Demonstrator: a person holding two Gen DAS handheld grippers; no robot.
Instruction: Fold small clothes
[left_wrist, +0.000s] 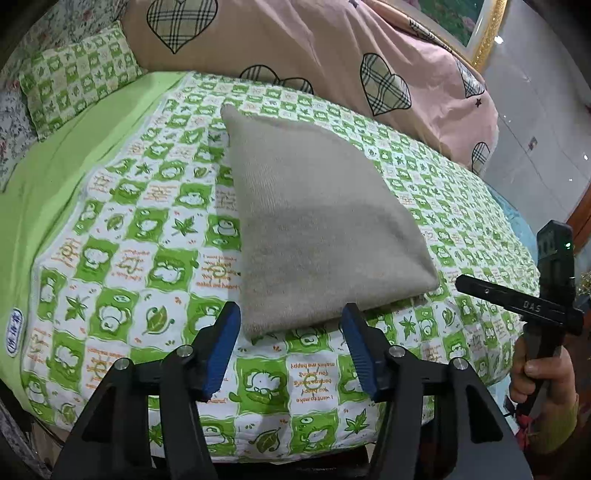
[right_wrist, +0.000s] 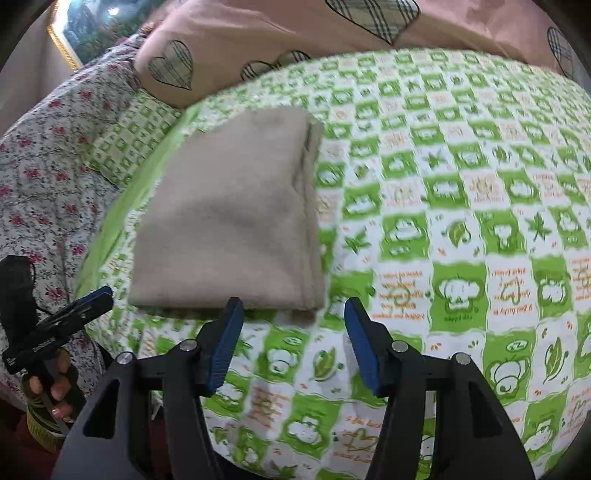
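A beige knit garment (left_wrist: 317, 221) lies folded into a flat rectangle on the green-and-white patterned bed sheet (left_wrist: 147, 236). My left gripper (left_wrist: 291, 314) is open and empty, its blue pads either side of the garment's near edge, just short of it. In the right wrist view the same garment (right_wrist: 229, 221) lies ahead and to the left, its stacked layered edge on the right side. My right gripper (right_wrist: 293, 308) is open and empty, above the sheet (right_wrist: 443, 221) by the garment's near right corner. The right gripper also shows in the left wrist view (left_wrist: 465, 286).
A pink quilt with plaid hearts (left_wrist: 332, 48) is heaped along the far side of the bed. A green checked pillow (left_wrist: 74, 81) and floral bedding (right_wrist: 44, 177) lie to the left. A gold-framed picture (left_wrist: 484, 29) leans behind. The left gripper shows at the right wrist view's left edge (right_wrist: 99, 299).
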